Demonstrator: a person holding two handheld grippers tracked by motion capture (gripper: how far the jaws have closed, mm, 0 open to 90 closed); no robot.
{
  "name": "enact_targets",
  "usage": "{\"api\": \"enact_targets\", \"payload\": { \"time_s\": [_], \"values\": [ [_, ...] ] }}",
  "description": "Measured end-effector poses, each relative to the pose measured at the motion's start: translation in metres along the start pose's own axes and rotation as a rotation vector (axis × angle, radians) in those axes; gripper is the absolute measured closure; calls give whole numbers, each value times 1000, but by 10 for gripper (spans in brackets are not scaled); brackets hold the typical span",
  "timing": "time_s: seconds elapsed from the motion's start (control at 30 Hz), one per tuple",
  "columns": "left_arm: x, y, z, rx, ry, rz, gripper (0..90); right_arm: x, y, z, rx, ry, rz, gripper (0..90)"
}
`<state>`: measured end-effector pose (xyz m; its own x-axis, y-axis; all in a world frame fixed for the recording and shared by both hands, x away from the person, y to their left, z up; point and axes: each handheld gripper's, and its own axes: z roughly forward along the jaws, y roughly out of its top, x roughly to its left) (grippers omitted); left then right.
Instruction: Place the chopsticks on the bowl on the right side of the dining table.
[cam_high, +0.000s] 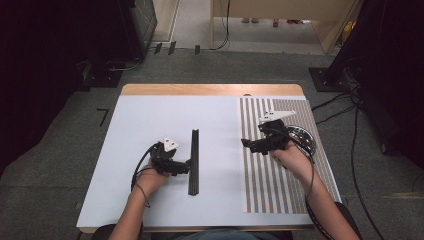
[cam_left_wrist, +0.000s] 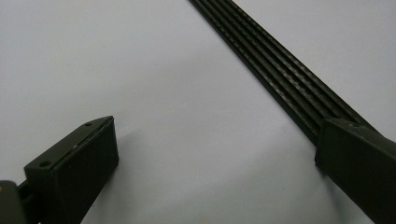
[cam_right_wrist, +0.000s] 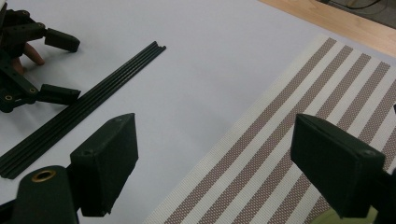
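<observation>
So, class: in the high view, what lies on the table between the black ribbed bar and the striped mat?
Nothing: between the black ribbed bar and the striped mat the high view shows bare white table surface.

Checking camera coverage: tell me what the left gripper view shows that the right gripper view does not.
The left gripper view alone gives a close look at the lengthwise grooves of the black ribbed strip, with one jaw of the open left gripper resting over it. The right gripper view alone has the striped mat, the table's wooden edge and the open right gripper. Both show the strip and white sheet.
</observation>
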<state>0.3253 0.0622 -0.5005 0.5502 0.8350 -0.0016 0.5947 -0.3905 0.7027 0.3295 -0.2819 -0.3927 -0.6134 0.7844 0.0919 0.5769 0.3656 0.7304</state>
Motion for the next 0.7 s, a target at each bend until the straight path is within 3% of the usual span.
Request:
{"api": "enact_targets", "payload": {
  "time_s": [0.7],
  "values": [
    [0, 0, 0, 0, 0, -2, 0, 29, 5, 6, 0, 36, -17, 154]
  ]
}}
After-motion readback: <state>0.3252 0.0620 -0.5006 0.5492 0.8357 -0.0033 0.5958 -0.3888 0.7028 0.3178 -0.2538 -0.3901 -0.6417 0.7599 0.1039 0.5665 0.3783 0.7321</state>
